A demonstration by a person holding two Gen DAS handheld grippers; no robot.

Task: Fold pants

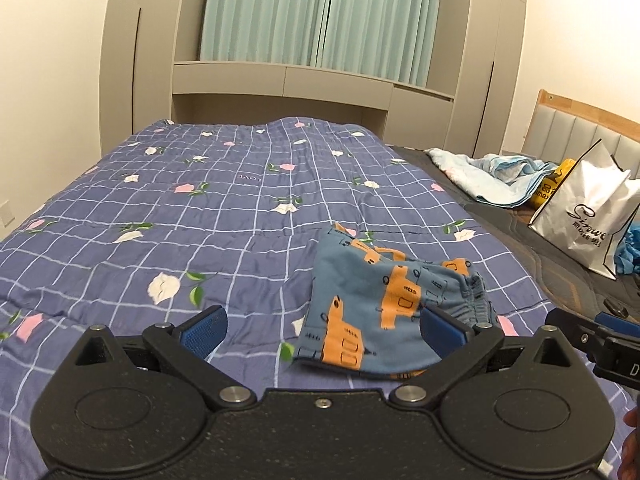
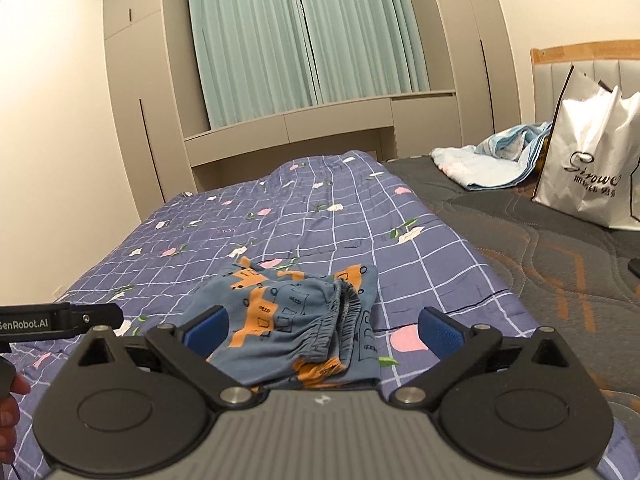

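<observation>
Small blue pants (image 1: 372,308) with orange vehicle prints lie folded into a compact bundle on the purple checked quilt (image 1: 180,220). In the right wrist view the pants (image 2: 296,320) show their elastic waistband in stacked layers. My left gripper (image 1: 322,326) is open and empty, just in front of the bundle's near left edge. My right gripper (image 2: 322,326) is open and empty, with the bundle between and just beyond its fingers. The right gripper's body (image 1: 592,340) shows at the right edge of the left wrist view.
A white shopping bag (image 2: 592,172) and a light blue blanket (image 2: 492,160) sit on the dark mattress (image 2: 540,240) to the right. Grey wardrobes and green curtains (image 2: 304,40) stand beyond the bed. A dark small object (image 1: 614,306) lies by the quilt's right edge.
</observation>
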